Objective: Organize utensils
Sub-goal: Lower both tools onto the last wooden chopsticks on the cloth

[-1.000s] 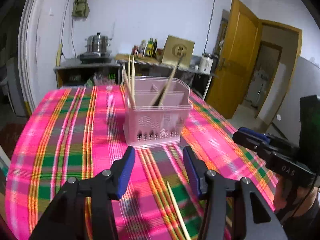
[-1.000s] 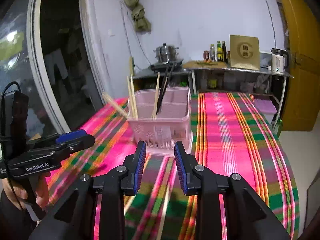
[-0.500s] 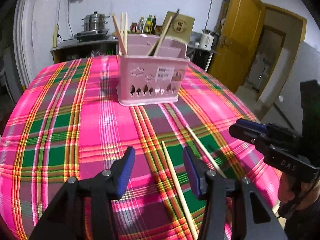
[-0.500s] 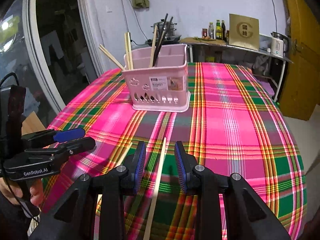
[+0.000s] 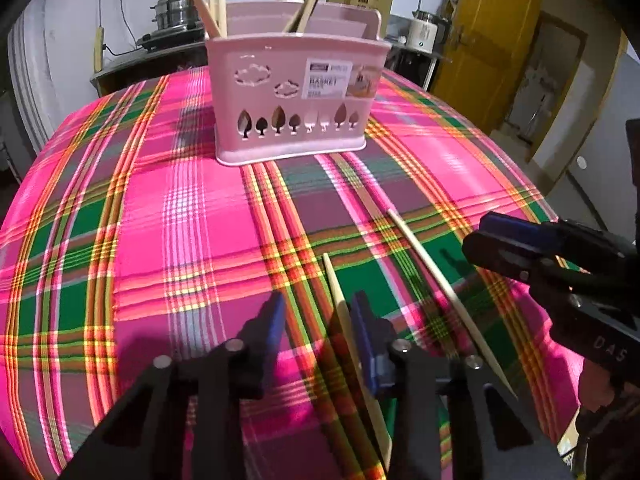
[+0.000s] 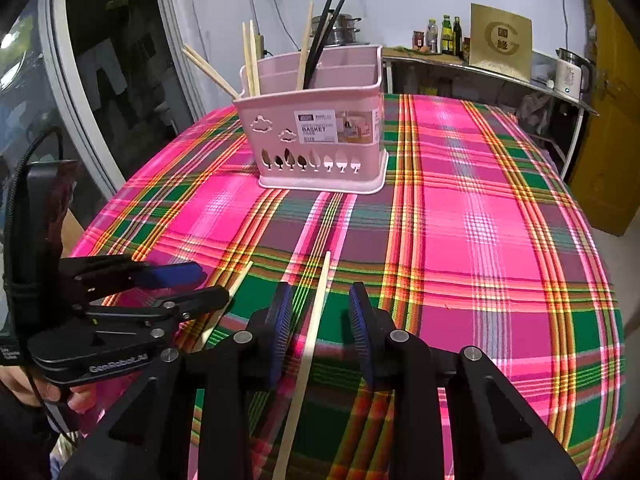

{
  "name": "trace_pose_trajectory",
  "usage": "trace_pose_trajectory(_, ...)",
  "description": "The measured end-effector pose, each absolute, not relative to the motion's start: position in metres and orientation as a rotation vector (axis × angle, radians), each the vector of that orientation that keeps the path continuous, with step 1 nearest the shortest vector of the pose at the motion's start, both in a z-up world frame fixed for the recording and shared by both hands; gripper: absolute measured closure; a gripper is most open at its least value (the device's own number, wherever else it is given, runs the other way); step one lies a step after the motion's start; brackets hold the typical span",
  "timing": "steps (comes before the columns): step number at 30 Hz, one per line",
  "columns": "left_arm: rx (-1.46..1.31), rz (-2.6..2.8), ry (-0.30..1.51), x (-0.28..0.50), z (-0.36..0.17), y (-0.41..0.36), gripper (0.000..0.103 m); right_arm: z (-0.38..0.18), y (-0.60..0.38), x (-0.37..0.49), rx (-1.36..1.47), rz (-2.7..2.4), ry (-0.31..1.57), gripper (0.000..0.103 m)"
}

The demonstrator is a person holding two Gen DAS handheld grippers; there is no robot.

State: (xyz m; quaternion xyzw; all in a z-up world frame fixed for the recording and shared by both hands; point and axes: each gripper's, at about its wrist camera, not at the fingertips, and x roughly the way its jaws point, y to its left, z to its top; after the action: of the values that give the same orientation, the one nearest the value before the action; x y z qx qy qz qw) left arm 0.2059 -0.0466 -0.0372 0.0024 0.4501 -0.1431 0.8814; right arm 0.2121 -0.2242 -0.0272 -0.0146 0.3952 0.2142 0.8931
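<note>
Two loose chopsticks are lying on the plaid tablecloth (image 5: 168,216), near of the pink basket (image 5: 296,100).

Left wrist view: the left gripper (image 5: 318,320), jaws just narrowing yet still apart, is straddling one chopstick (image 5: 340,308), which is running lengthwise between them and hugging the right pad.

Right wrist view: the right gripper (image 6: 320,312), jaws spread, is straddling the other chopstick (image 6: 314,320) along its length, untouched.

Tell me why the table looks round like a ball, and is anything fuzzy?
Left wrist view: the fisheye lens bends the flat tablecloth into a dome, and the left gripper looks smeared, its jaws having just been closing around a chopstick. Right wrist view: same bending, but the pink basket looks sharp; the corners go black.
</note>
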Motion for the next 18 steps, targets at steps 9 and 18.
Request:
trace_pose_trajectory(9,0.089,-0.302,0.918,0.210,-0.039,-0.050,0.093,-0.042,-0.215,0.229,-0.043,0.458,0.869,0.073)
trace_pose_trajectory(18,0.177,-0.359,0.925,0.222,-0.036,-0.046,0.093,-0.053,-0.199,0.246,-0.102,0.440,0.926,0.074)
